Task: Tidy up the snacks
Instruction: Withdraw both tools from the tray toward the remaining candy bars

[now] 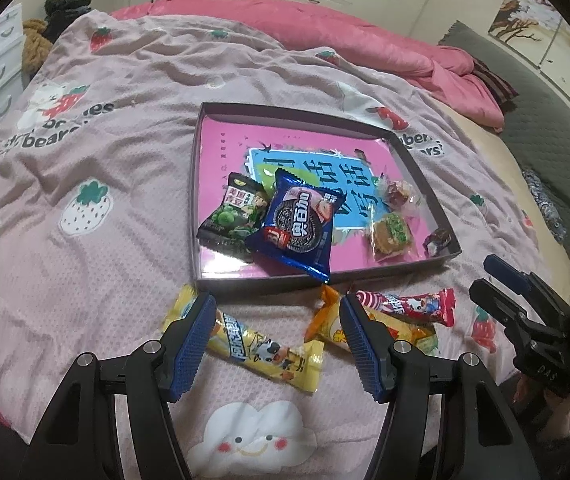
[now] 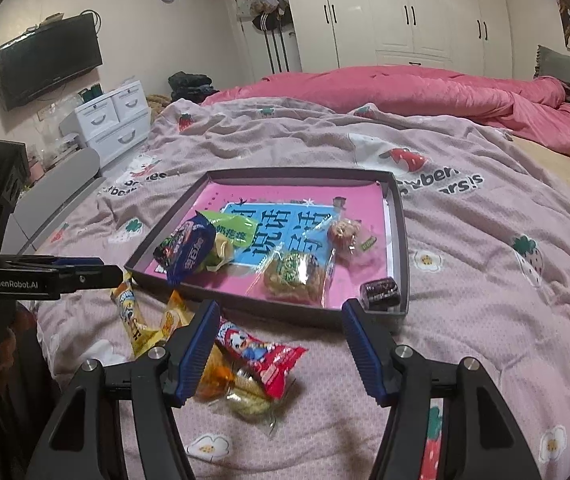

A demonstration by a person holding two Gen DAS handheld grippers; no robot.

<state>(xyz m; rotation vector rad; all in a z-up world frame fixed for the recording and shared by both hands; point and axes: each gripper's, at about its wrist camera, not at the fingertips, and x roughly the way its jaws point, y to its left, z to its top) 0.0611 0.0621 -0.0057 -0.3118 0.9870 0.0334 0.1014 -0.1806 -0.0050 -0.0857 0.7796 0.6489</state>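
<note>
Tray half-filled, loose snacks outside. Your left gripper released, empty, over yellow candy; right gripper released above red packet. Next: lower, pinch.

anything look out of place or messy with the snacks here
Yes. The blue cookie packet hangs over the tray's near wall rather than lying fully inside. The yellow candy bar, red candy bar and an orange packet lie on the blanket outside the tray.
</note>
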